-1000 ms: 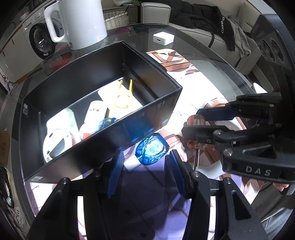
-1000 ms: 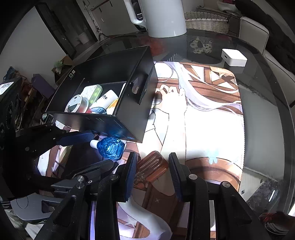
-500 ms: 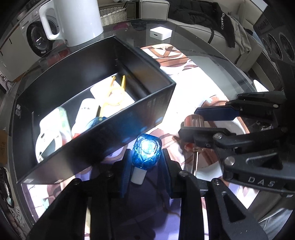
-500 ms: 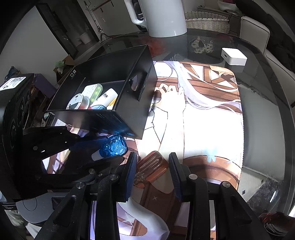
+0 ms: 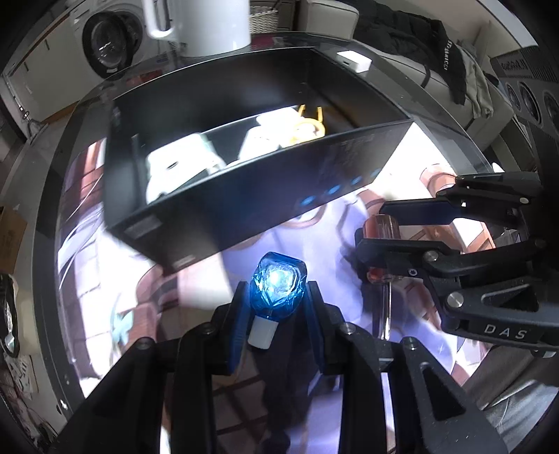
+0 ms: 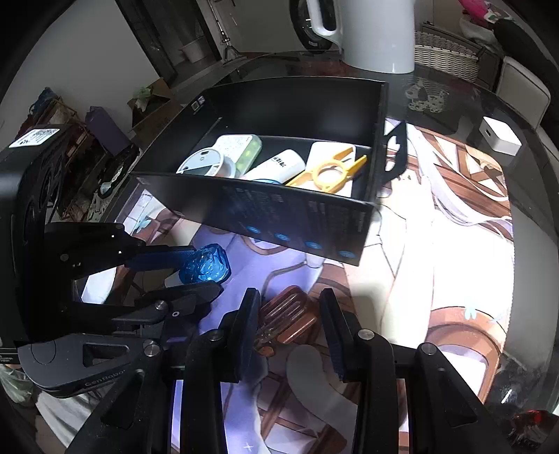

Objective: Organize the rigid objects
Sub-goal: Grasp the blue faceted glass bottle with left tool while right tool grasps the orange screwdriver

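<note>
The blue faceted bottle (image 5: pixel 278 286) sits squeezed between the two blue pads of the left gripper (image 5: pixel 277 307), its white cap (image 5: pixel 261 336) pointing back toward the gripper body and its blue end sticking out past the fingertips, raised above the mat in front of the near wall of the black box (image 5: pixel 265 195). Just to its right, the amber-handled screwdriver (image 6: pixel 286 312) lies on the mat between the fingers of the right gripper (image 6: pixel 290 321), handle toward the box and metal shaft running back under the gripper. The box stands on a printed mat (image 6: pixel 436 251) that covers much of a round glass tabletop (image 6: pixel 531 181); inside it are a yellow plastic tool (image 6: pixel 328 171), a white tube (image 6: pixel 276 164) and a round white device (image 6: pixel 202 164). A white kettle (image 6: pixel 377 31) stands at the far edge of the tabletop, and a small white box (image 6: pixel 499 136) near the right edge. The left fingers are narrow, clamped on the bottle. The right fingers stand wide, one on each side of the screwdriver handle; the left one looks close against it, the right one apart.
</note>
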Action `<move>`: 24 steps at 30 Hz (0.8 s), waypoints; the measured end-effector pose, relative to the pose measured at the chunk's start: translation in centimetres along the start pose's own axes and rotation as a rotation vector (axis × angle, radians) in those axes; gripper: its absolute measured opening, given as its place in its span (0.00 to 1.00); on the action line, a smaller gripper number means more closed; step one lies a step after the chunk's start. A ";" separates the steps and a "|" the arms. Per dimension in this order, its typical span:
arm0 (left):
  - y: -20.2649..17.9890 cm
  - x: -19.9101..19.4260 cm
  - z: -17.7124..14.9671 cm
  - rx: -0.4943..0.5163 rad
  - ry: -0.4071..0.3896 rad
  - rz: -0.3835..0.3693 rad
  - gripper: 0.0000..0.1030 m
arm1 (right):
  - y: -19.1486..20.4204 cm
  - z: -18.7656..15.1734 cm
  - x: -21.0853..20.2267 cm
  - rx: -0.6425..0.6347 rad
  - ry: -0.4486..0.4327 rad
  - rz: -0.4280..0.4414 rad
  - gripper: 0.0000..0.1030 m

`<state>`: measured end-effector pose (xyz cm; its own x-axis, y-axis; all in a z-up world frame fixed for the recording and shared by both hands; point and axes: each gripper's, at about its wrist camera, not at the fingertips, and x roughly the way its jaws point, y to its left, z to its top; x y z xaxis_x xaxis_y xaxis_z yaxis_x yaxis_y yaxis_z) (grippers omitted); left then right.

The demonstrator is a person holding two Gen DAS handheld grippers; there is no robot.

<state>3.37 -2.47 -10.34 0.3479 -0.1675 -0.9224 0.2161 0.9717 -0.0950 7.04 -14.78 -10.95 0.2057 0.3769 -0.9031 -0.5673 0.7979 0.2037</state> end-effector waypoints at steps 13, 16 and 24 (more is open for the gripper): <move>0.4 -0.1 0.1 -0.001 0.006 0.019 0.29 | 0.5 0.1 0.3 0.054 0.028 0.054 0.49; 0.3 0.0 0.3 -0.002 0.006 0.018 0.29 | 0.6 -0.3 0.6 0.051 0.045 0.066 0.49; 0.6 0.0 0.3 -0.011 0.008 0.012 0.29 | 1.8 -0.3 1.0 -0.020 0.050 0.005 0.42</move>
<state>3.74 -1.93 -10.29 0.3426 -0.1549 -0.9266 0.2017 0.9754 -0.0885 6.00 -13.14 -11.58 0.1631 0.3561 -0.9201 -0.5843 0.7863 0.2008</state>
